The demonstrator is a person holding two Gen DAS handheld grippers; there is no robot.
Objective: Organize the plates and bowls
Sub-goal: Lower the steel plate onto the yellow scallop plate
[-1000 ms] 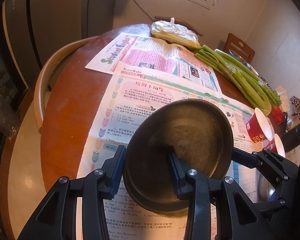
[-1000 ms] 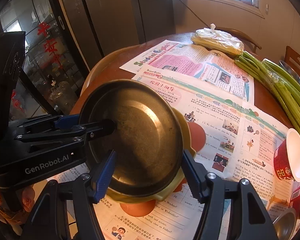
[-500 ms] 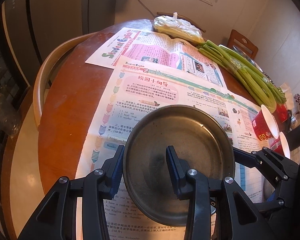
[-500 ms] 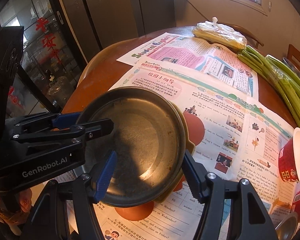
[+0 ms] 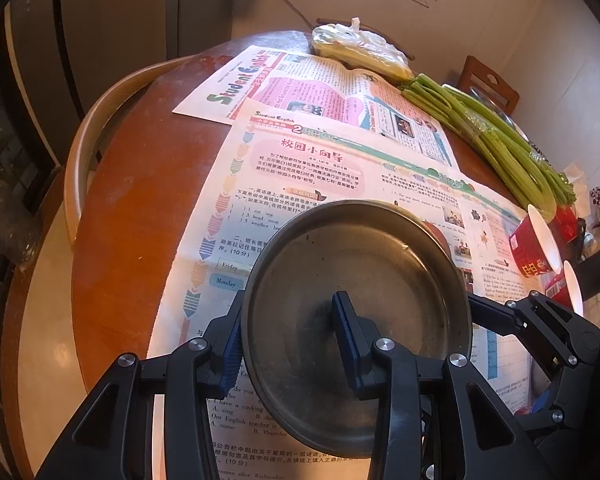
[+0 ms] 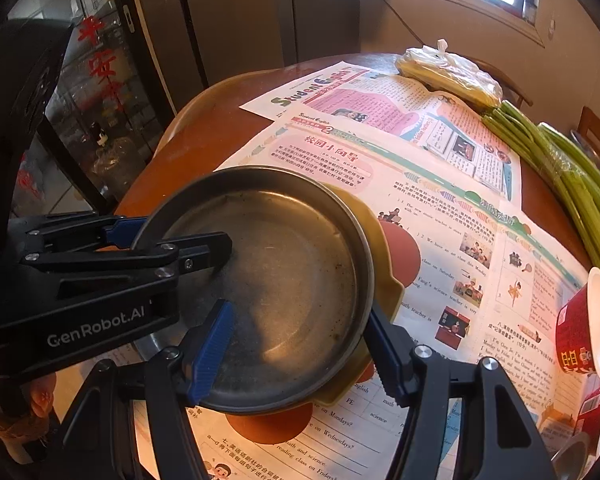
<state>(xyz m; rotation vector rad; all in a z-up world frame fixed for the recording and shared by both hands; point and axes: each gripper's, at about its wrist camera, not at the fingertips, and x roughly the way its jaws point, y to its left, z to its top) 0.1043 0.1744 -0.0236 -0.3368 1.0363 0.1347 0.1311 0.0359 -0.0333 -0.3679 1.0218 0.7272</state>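
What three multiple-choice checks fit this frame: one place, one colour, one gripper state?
1. Where does the metal dish lie?
A. on the celery
B. over the yellow plate
C. on bare wood

2. What colour is the outside of the white-lined cup?
A. red
B. blue
C. green

3. What is the state of the left gripper?
A. open, clear of everything
B. shut on the metal dish's rim
C. holding the cup

Answers:
1 B: the yellow rim shows from under the dish's right and lower edge.
2 A: its wall is red with a printed pattern.
3 B: one finger is outside the rim and one inside, clamping it.
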